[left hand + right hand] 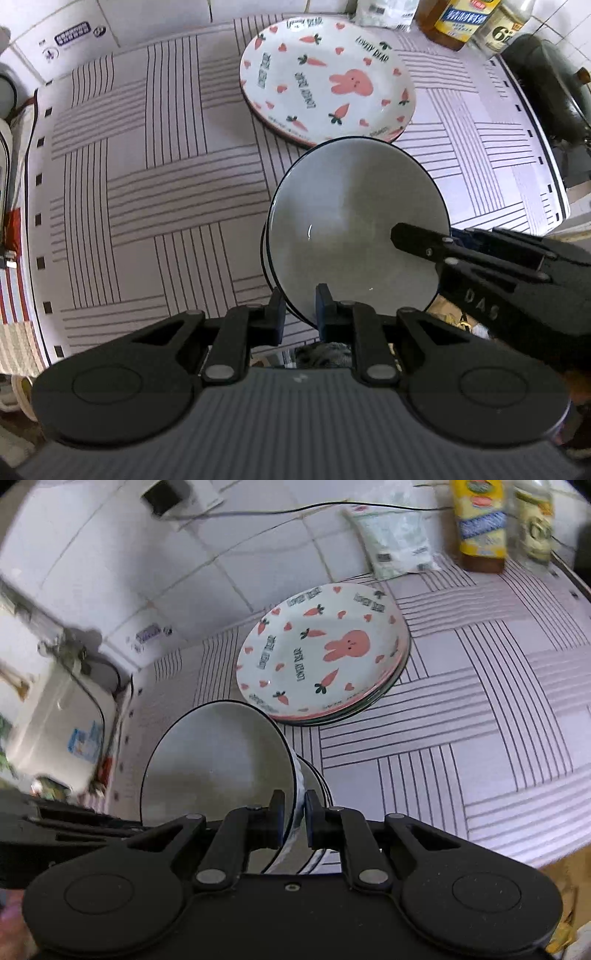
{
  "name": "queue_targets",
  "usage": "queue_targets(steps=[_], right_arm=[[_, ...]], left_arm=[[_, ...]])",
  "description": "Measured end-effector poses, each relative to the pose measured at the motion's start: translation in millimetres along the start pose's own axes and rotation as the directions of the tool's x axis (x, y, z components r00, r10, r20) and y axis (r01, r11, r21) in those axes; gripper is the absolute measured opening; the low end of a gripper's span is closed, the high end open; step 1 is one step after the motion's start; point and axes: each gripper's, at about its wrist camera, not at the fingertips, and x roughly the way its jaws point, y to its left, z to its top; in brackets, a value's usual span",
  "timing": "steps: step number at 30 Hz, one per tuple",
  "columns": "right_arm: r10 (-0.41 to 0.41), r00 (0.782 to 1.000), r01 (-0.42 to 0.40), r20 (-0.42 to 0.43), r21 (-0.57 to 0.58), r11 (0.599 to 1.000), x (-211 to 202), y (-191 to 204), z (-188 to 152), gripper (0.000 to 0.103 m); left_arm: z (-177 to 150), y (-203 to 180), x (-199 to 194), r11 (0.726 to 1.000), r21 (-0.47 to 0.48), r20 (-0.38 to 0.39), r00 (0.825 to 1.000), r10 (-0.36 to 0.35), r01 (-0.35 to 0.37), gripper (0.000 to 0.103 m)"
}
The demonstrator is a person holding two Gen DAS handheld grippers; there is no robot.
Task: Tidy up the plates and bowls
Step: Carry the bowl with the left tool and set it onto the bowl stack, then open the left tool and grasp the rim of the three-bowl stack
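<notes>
Left gripper (pixel 299 308): I have it clamped on the near rim of the grey bowl (pixel 354 229).
Right gripper (pixel 295 812): I have it pinched on the same bowl's rim, opposite side.
Bowl: tilted, just beside the rabbit plates (pixel 327 77) on the striped mat (pixel 147 184).
</notes>
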Motion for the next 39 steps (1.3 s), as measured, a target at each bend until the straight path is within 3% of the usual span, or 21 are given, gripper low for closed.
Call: queue_targets(steps=[7,10,13,15,22,27,30,32,39], right_arm=[[-0.054,0.998,0.05,-0.018,-0.188,0.981,10.5,12.1,-3.1,0.016],[-0.076,0.997,0.069,-0.013,-0.274,0.959,11.4,18.9,-3.1,0.016],[-0.132,0.991,0.124,0.01,-0.414,0.902,14.5,35.6,-6.9,0.018],[-0.164,0.986,0.161,0.033,-0.459,0.874,15.1,42.0,-8.9,0.019],[-0.246,0.963,0.266,0.112,-0.563,0.783,18.5,52.3,-17.9,0.019],[-0.209,0.97,0.245,0.127,-0.504,0.828,14.9,43.1,-23.8,0.022],[-0.167,0.972,0.225,0.164,-0.457,0.86,3.4,39.4,-30.2,0.034],[-0.124,0.97,0.205,0.208,-0.435,0.877,-9.5,36.7,-36.9,0.05],[-0.078,0.955,0.2,0.285,-0.429,0.881,-50.6,34.7,-67.4,0.063]], left_arm=[[1.9,1.2,13.7,0.998,-0.047,-0.047,0.998,0.032,-0.034,0.015],[1.6,-0.3,11.1,0.996,-0.068,-0.024,0.998,0.06,-0.062,0.016],[0.9,-6.8,10.5,0.995,-0.045,-0.01,0.996,0.092,-0.092,0.015],[1.6,-1.8,13.9,0.995,-0.08,-0.031,0.998,0.059,-0.061,0.017],[-1.0,-0.2,13.4,0.995,-0.083,-0.008,0.998,0.057,-0.058,0.017],[-4.5,4.5,7.2,0.996,-0.085,0.033,0.999,0.015,-0.012,0.018],[-10.8,3.0,-3.9,0.999,-0.054,0.076,0.997,0.012,-0.008,0.018],[-15.7,2.6,-12.5,0.999,-0.041,0.11,0.994,-0.003,0.008,0.02],[-34.8,-5.1,-36.0,0.999,0.007,0.179,0.983,-0.046,0.045,0.021]])
